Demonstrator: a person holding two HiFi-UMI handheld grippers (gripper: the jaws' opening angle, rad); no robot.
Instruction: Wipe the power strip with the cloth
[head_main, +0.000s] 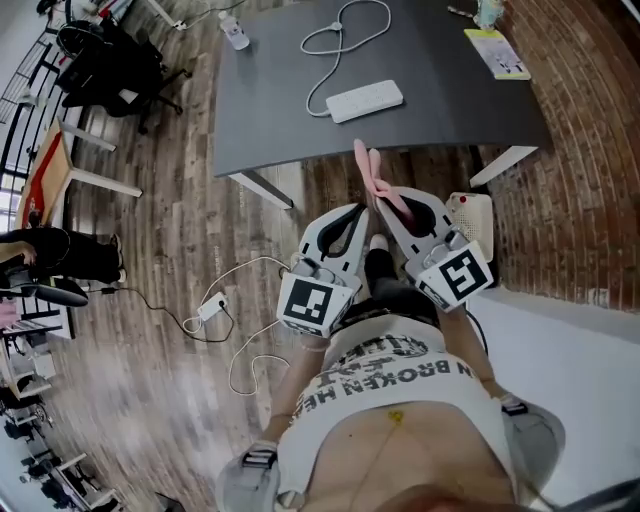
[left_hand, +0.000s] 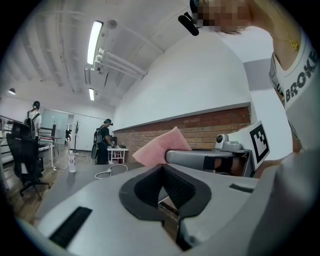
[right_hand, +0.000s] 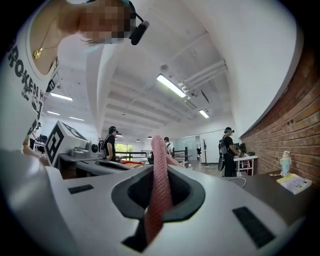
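Note:
The white power strip (head_main: 365, 100) lies on the dark grey table (head_main: 460, 90), its white cable (head_main: 335, 40) looping away behind it. Both grippers hang in front of the table's near edge, close to the person's body and well short of the strip. My right gripper (head_main: 381, 197) (right_hand: 160, 172) is shut on a pink cloth (head_main: 372, 178) (right_hand: 159, 200), which sticks up past its jaws. To its left, my left gripper (head_main: 357, 212) (left_hand: 163, 172) is shut with nothing in it. The cloth (left_hand: 161, 146) also shows in the left gripper view, beside the right gripper (left_hand: 210, 159).
A yellow booklet (head_main: 497, 52) lies at the table's far right and a bottle (head_main: 234, 33) stands at its far left corner. On the wooden floor lie a white adapter with cables (head_main: 212, 308) and, at the right, a white box (head_main: 472, 215). Office chairs (head_main: 110, 65) and several people stand further off.

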